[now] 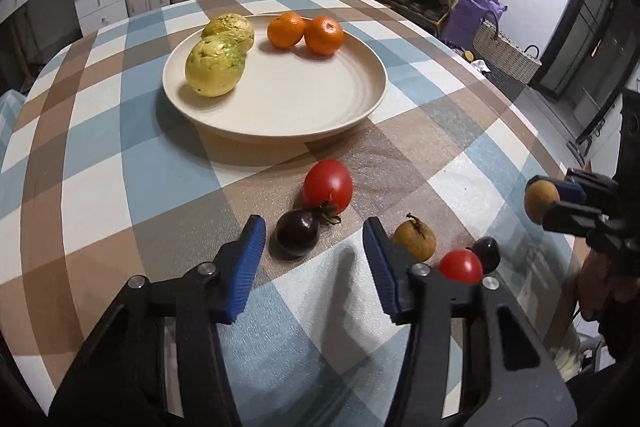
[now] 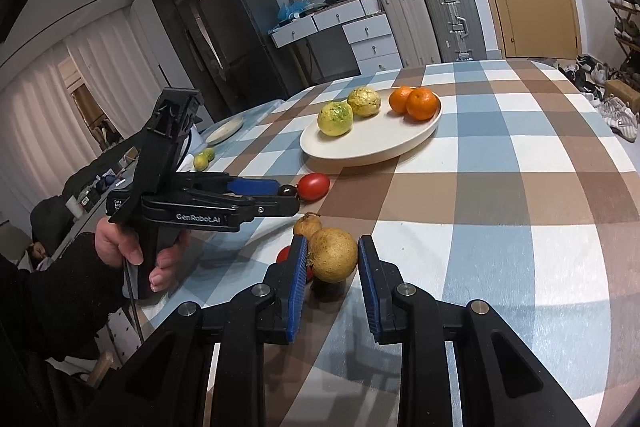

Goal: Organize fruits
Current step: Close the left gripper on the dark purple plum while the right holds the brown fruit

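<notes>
On the bench point(image 1: 80, 155), spread with a checked cloth in blue, brown and white, we see a cream plate point(image 1: 280, 99) toward twelve o'clock in the left wrist view. It carries two yellow-green fruits point(image 1: 214, 67) at its ten o'clock side, touching each other, and two oranges point(image 1: 306, 33) at its twelve o'clock rim, also touching.

Our left hand-held gripper point(image 1: 314, 239) points down at the cloth at six o'clock of the plate. Its jaws stand partly apart and hold nothing. A dark purple tomato point(image 1: 297, 233) lies on the cloth between the blue pads, nearer the left one; we cannot see either pad pressing on it. A red tomato point(image 1: 328, 187) lies just beyond it at one o'clock, touching it or very nearly.

At three o'clock of the left hand-held gripper, a brown fruit with a stem point(image 1: 414, 239) rests on the cloth just outside the right pad. Beside it, partly hidden by the gripper's arm, sit a small red tomato point(image 1: 460, 265) and another dark one point(image 1: 488, 253).

Our right hand-held gripper point(image 2: 334, 259) is closed on a round brown fruit point(image 2: 333, 255), held clear of the cloth, with both blue pads against its sides. In the right wrist view a hand point(image 2: 128, 247) in a dark sleeve grips the left tool's handle at nine o'clock.
</notes>
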{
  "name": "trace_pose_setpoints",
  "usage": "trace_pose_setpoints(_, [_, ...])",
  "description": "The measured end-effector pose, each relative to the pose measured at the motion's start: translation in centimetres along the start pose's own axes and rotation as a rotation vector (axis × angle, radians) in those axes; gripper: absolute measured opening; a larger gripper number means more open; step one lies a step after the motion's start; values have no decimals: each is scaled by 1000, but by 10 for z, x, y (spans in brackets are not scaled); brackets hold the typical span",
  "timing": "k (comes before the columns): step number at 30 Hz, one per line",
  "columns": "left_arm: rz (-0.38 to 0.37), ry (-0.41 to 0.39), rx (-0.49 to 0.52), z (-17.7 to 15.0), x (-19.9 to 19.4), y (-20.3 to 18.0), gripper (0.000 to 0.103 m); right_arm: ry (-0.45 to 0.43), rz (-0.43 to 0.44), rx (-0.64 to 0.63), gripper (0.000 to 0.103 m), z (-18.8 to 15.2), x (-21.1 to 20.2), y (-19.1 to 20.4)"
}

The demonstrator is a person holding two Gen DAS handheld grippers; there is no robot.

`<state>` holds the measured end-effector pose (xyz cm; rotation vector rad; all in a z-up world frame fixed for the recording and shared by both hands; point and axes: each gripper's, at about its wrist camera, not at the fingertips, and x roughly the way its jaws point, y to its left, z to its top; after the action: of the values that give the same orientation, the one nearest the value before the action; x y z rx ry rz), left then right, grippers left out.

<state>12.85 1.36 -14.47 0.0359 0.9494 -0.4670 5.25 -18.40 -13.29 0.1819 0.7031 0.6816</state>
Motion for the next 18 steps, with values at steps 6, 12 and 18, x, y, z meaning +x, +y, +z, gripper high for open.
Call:
trace_pose_setpoints(6, [14, 9, 3, 0, 4, 5, 22, -3, 18, 4, 26, 3, 2, 1])
trace_pose_setpoints(12, [-8, -8, -35, -4, -3, 12, 20, -2, 15, 0, 26, 5, 3, 3])
trace_pose_setpoints(18, [-15, -33, -58, -9, -15, 15, 20, 7, 15, 1, 26, 6, 7, 3])
